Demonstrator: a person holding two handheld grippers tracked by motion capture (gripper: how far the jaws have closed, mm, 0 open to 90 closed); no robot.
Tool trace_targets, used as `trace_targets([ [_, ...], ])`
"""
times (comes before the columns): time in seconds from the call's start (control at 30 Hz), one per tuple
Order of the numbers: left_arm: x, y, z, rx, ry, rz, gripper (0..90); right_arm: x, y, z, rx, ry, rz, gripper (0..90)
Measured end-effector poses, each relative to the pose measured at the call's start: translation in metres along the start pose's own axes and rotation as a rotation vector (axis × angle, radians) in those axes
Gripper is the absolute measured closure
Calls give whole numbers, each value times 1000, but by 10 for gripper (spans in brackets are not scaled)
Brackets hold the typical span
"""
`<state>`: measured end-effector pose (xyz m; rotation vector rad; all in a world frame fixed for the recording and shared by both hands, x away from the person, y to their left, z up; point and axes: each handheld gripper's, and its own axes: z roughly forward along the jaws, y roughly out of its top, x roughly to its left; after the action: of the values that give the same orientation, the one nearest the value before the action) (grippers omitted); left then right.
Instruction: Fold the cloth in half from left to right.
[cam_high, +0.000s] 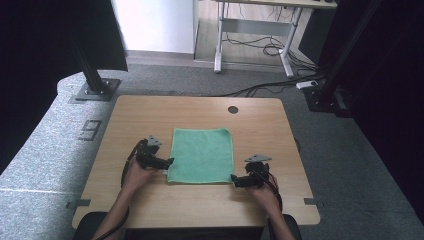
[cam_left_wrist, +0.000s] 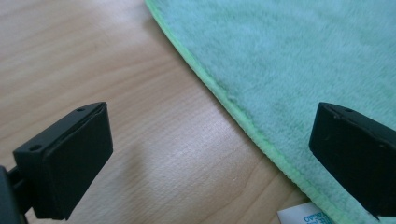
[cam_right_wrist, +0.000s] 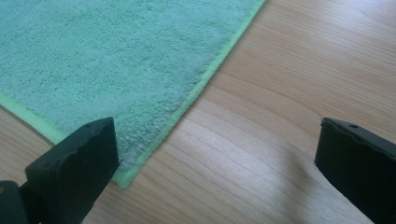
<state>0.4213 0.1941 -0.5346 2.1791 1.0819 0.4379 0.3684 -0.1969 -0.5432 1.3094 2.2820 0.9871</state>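
I have the green towel (cam_high: 201, 155) flat mid-table, its long axis running away from me, each near corner just inboard of a spread hand-held gripper, left (cam_high: 168, 161) straddling the side hem, right (cam_high: 233, 178) nearer its corner, neither pinching yet.

A mint-green cloth (cam_high: 201, 155) with a brighter lime-green hem is seen on a table (cam_high: 150, 200) of pale wood with fine, darker grain lines. The left gripper (cam_left_wrist: 210, 158) and right gripper (cam_right_wrist: 217, 163) are both finished in matt black; a white label (cam_left_wrist: 301, 215) printed in blue is noted at the cloth's edge
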Motion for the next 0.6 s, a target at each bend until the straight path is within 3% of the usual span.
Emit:
trace_targets([
  [0.1, -3, -4, 6, 29, 28, 16, 0, 5, 0, 6, 32, -14, -34, 0],
  [0.27, -6, -7, 8, 42, 30, 19, 0, 5, -1, 8, 50, -34, -56, 0],
  [0.4, -10, -8, 7, 40, 21, 21, 0, 1, -2, 7, 46, -49, -52, 0],
  [0.6, -26, -11, 4, 42, 23, 46, 0, -12, -5, 4, 38, -78, -34, 0],
])
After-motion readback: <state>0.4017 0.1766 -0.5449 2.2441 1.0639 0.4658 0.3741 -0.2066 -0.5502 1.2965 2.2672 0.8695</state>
